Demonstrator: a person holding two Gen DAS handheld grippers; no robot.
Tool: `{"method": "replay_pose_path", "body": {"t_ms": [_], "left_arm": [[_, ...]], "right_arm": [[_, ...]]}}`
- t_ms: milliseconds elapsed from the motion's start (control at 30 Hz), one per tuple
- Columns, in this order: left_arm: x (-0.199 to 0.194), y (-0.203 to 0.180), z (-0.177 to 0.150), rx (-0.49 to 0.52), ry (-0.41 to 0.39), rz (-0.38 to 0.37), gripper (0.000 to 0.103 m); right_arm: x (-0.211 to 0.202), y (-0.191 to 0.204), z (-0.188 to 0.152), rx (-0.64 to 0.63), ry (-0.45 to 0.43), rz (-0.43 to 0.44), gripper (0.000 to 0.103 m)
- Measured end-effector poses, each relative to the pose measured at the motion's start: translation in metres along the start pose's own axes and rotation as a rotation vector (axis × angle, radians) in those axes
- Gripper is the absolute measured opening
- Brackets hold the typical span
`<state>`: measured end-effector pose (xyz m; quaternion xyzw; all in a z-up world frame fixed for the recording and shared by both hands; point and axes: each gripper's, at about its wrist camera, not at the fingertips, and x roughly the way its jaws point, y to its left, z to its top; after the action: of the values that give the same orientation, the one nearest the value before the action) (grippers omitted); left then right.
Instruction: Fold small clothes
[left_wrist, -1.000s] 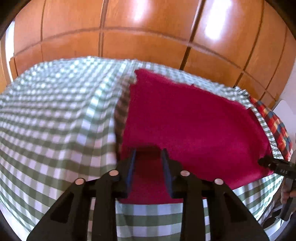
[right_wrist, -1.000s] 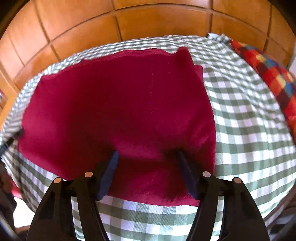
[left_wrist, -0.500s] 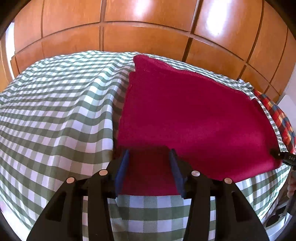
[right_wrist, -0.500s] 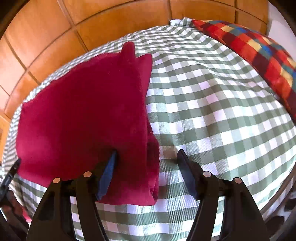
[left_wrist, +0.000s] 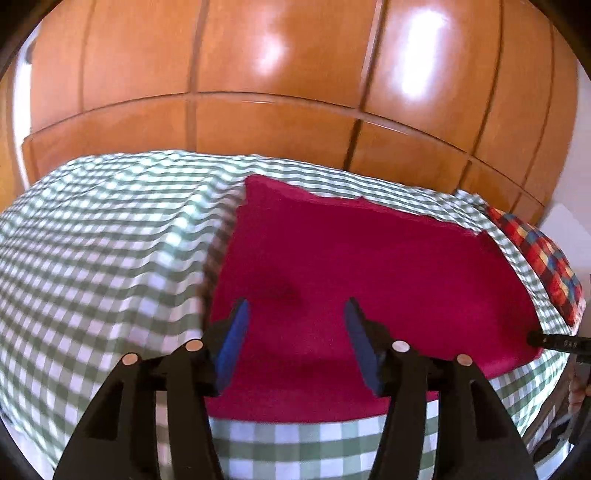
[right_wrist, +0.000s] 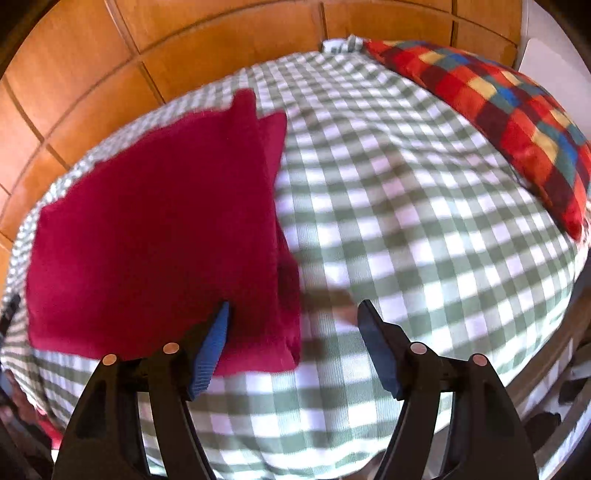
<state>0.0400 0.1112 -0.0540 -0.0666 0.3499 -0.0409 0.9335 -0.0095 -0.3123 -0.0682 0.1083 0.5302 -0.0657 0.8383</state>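
- The left gripper (left_wrist: 295, 314) is tilted downward, with its jaws spread apart; they have just been opening, and nothing is pinched between the blue pads (left_wrist: 231, 343).
- The right gripper (right_wrist: 293, 314) is angled steeply downward, its jaws held wide after opening further, with nothing clamped.

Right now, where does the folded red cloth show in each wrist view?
Left wrist: red cloth fills centre and right, reaching between the tool's fingers.
Right wrist: red cloth lies left of centre, its right edge between the fingers.
Shared landmark: the multicoloured plaid pillow, far right in both.
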Motion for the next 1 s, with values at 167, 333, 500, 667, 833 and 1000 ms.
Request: {"method": "replay_pose_path", "body": {"t_ms": [167,333,500,667,833,1000], "left_arm": [[0.024,0.001,-0.002,-0.020,0.062,-0.033,0.056],[0.031,0.005,-0.008,-0.050,0.065,-0.066,0.056],[0.036,0.001,-0.014,-0.013,0.059,-0.054,0.057],[0.032,0.002,-0.015,-0.012,0.046,-0.057,0.057],[0.016,0.009,-0.012,-0.061,0.021,-0.056,0.057],[0.023,-0.003,-0.020,0.033,0.079,0.061,0.056]], "right_arm": [[0.006,0.009,0.001,0.043,0.032,-0.074,0.073],[0.012,0.019,0.005,0.051,0.057,-0.136,0.076],[0.015,0.017,0.009,0.058,0.065,-0.121,0.077],[0.003,0.008,0.012,0.077,0.053,-0.021,0.077],[-0.016,0.010,0.017,0.038,-0.018,0.123,0.064],[0.006,0.016,0.011,-0.076,0.007,0.108,0.024]]}}
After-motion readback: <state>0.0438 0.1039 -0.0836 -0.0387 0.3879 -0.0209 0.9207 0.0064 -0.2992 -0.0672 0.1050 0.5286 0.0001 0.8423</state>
